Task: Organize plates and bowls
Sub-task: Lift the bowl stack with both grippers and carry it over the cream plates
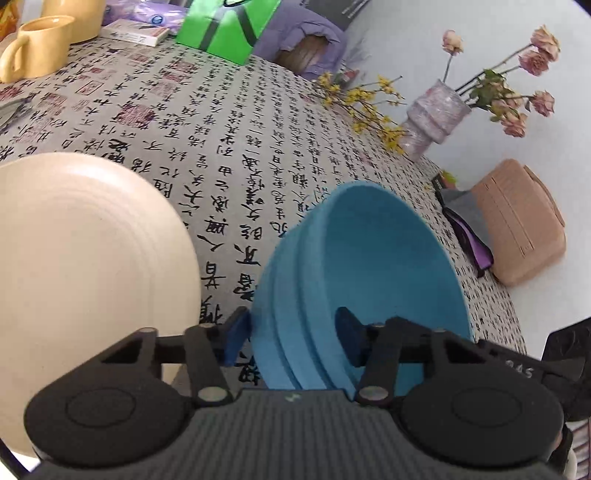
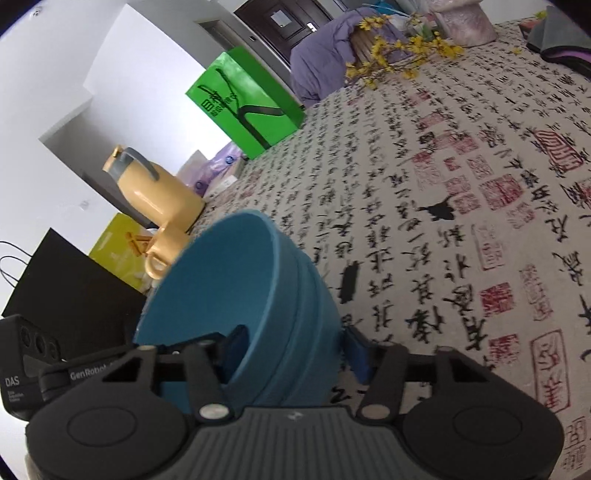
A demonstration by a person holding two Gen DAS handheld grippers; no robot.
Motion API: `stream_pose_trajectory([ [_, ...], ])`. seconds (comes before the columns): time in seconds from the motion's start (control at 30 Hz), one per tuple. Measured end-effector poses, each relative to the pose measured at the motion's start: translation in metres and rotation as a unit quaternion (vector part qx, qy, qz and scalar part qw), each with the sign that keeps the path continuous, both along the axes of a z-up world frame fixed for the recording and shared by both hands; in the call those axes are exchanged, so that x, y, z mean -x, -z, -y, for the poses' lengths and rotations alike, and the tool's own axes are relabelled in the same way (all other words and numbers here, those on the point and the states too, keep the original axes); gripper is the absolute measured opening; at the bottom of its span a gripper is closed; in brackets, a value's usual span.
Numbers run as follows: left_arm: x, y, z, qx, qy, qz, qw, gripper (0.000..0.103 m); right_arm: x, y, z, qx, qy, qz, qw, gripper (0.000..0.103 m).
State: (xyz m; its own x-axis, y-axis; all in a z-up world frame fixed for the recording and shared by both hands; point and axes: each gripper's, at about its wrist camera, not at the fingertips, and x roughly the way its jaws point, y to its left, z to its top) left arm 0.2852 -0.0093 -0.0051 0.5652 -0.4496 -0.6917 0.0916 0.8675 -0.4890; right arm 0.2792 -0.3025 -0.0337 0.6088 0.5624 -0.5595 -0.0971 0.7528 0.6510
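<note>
Calligraphy-print cloth is covering the table [image 1: 229, 122], with clutter crowding its far edge: a yellow mug [image 1: 37, 46], a green bag [image 1: 229, 26], a vase [image 1: 436, 110] of dried flowers and a tan case [image 1: 521, 221] near the right edge.

Both grippers are working on one blue bowl [image 1: 369, 273], which is sitting tilted near the table's near edge, its mouth turned toward the right edge in the left wrist view. A cream plate [image 1: 85, 266] is lying just beside it, toward the left edge, apart from the bowl.

Left gripper [image 1: 295, 341]: its jaws are straddling the bowl's wall, one pad inside the bowl and one outside against the ribbed exterior. Both pads appear to be bearing on the wall, so this is judged a grip on the bowl.

Right gripper [image 2: 295, 350]: its jaws are likewise straddling the wall on the opposite side, one pad inside, one outside. The outer pad appears to be touching the exterior; this too is judged a grip.

Step in hand, as judged: securing the bowl with both grippers before moving it. Whether the bowl's base is resting on the cloth cannot be told.

Next move, as judged: lifting evenly with both hands, levelling the bowl, and carrying it to its stacking place, possibly the plate, without letting the rim slip between the pads.
</note>
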Motion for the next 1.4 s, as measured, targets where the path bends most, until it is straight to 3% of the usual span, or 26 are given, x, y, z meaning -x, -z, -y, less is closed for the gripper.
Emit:
stream_pose_trajectory([
  [0.07, 0.002, -0.002, 0.004, -0.006, -0.007, 0.011, 0.9999, 0.047, -0.001, 0.003, 0.005, -0.005, -0.003, -0.005, 1.0, 0.037],
  [0.13, 0.007, -0.007, 0.015, -0.036, -0.014, 0.031, 0.9988, 0.041, -0.001, 0.002, 0.006, 0.012, -0.003, -0.005, 1.0, 0.027],
  [0.23, 0.009, -0.013, 0.031, -0.056, -0.022, 0.042, 0.9973, 0.036, 0.003, -0.005, 0.009, 0.039, 0.005, 0.004, 0.999, 0.025],
  [0.4, 0.006, -0.019, 0.059, -0.036, -0.003, 0.048, 0.9982, 0.034, 0.011, -0.021, 0.038, 0.056, 0.043, 0.032, 0.997, 0.024],
  [0.57, 0.005, -0.015, 0.091, -0.027, 0.015, 0.033, 0.999, 0.035, 0.02, -0.023, 0.065, 0.071, 0.076, 0.03, 0.994, 0.025],
  [0.8, 0.009, -0.017, 0.097, -0.014, 0.014, 0.032, 0.9993, 0.035, 0.03, -0.028, 0.076, 0.078, 0.082, 0.031, 0.993, 0.024],
  [1.07, 0.021, -0.038, 0.053, -0.015, -0.03, 0.058, 0.9978, 0.035, 0.023, -0.047, 0.033, 0.08, 0.047, 0.052, 0.994, 0.024],
  [1.4, 0.046, -0.061, -0.071, -0.025, -0.143, 0.069, 0.987, 0.034, -0.007, -0.074, -0.106, 0.071, -0.055, 0.074, 0.993, 0.024],
])
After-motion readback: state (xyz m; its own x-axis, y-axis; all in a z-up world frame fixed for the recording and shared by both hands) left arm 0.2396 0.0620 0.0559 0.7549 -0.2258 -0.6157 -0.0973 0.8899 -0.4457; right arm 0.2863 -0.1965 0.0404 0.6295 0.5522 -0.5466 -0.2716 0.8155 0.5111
